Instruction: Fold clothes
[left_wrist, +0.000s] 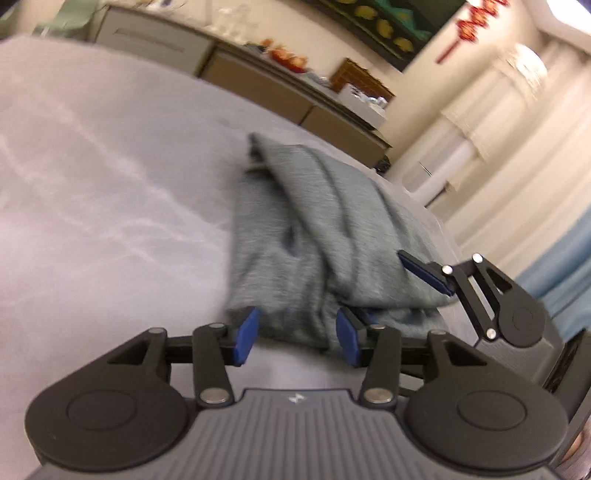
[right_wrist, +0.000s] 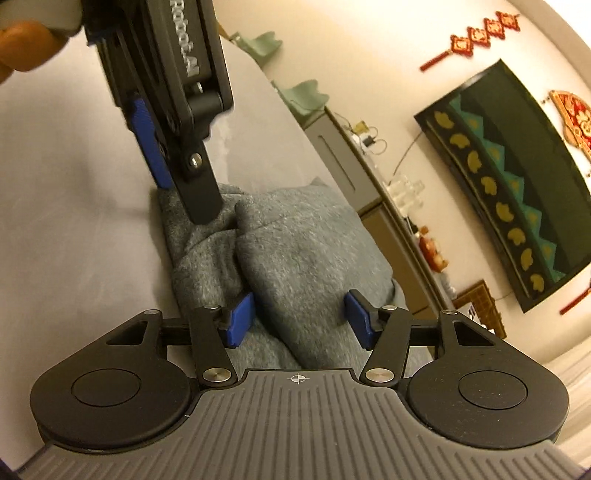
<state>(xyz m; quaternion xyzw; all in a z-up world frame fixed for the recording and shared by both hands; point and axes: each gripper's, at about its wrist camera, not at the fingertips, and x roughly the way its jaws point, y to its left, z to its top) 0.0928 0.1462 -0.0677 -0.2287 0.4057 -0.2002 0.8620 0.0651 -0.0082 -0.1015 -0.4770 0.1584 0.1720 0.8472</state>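
both tongs gape – left gripper (left_wrist: 297, 338) and right gripper (right_wrist: 300, 322) straddle the grey garment (left_wrist: 314, 236) on the bed (left_wrist: 92, 166).

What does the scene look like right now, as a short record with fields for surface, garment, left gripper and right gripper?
surface: pale grey bed sheet
garment: grey-green garment, bunched in loose folds, lying on the sheet
left gripper: left gripper open at the garment's near edge, blue pads either side of the cloth
right gripper: right gripper open, straddling a fold of the garment
background: low cabinet along the wall, dark picture above it
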